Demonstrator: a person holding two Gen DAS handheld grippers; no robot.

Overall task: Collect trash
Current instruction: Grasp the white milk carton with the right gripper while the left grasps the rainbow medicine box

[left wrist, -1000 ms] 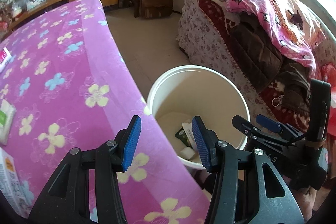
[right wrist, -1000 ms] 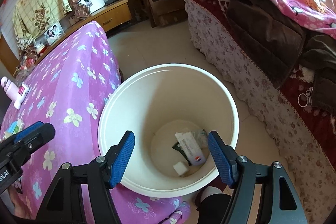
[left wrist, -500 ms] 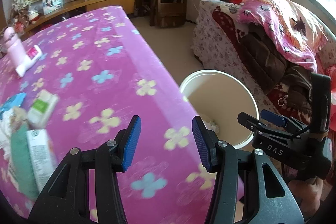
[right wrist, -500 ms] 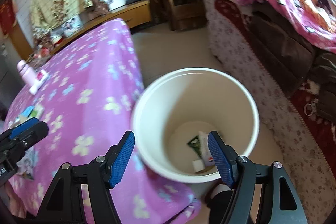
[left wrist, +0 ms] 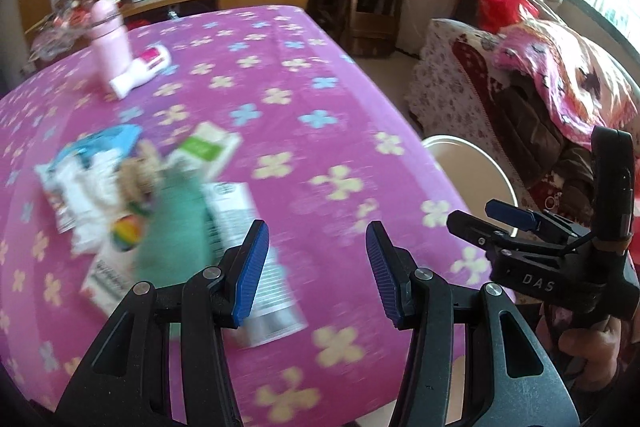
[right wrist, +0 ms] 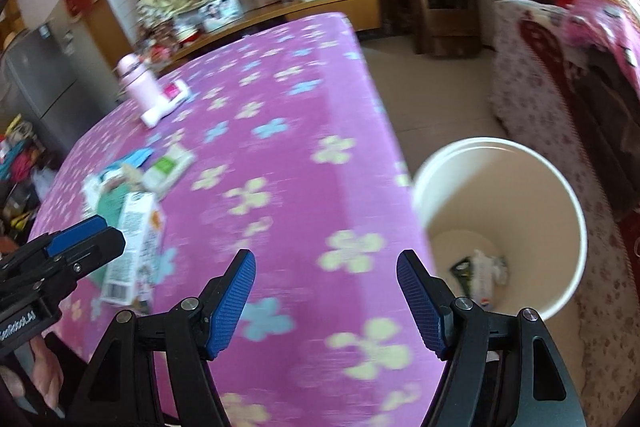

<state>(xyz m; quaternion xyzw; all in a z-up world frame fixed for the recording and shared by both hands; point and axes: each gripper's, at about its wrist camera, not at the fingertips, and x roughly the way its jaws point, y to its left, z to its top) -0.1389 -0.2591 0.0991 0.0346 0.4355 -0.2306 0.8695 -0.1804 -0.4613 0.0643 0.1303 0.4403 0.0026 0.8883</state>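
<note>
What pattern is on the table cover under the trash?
The table cover is magenta-pink with pale yellow and blue flowers, clearest in the right wrist view.

Readable lettering:
- "DAS", pale capitals on the black body of the right gripper (left wrist: 506,223), seen in the left wrist view just beside the white bucket (left wrist: 480,163).
- Print on the cartons (left wrist: 256,267) and packets on the pink cloth near the bucket: blurred, not legible (barcode-like stripes only).
</note>
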